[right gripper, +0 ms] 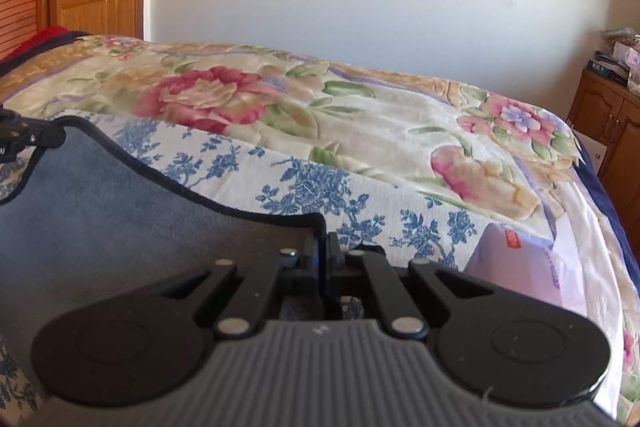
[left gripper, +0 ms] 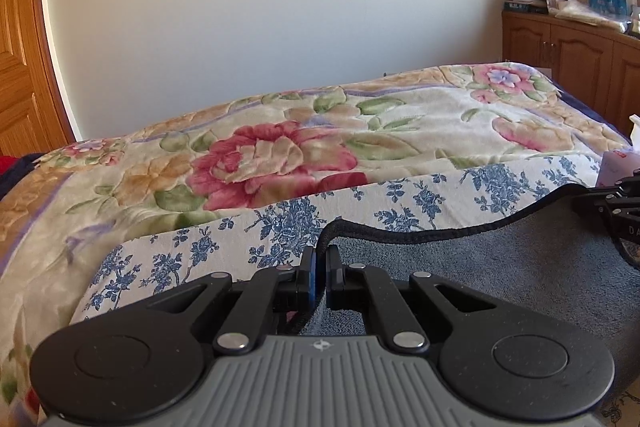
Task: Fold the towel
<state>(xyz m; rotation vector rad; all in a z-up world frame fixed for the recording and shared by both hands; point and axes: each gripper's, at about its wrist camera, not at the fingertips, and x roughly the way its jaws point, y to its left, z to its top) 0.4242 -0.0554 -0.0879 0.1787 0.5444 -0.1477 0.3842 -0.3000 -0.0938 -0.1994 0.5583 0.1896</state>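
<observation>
towel: your grey-blue terry towel with black trim (left gripper: 500,267) hangs stretched sideways between both grippers, above the bed.
left gripper (left gripper: 320,259): you pinch its trim.
right gripper (right gripper: 325,247): clamped on its corner.
surface: blue-flowered white sheet (left gripper: 280,223), floral blanket (left gripper: 280,155).

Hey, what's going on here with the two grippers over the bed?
A person is folding a grey towel with a handheld gripper in each hand. The left gripper and the right gripper are each shut on the towel's dark-trimmed edge, holding it raised between them so the edge sags in the middle. Beneath it lie a blue-flowered sheet and a floral blanket on the bed.
</observation>
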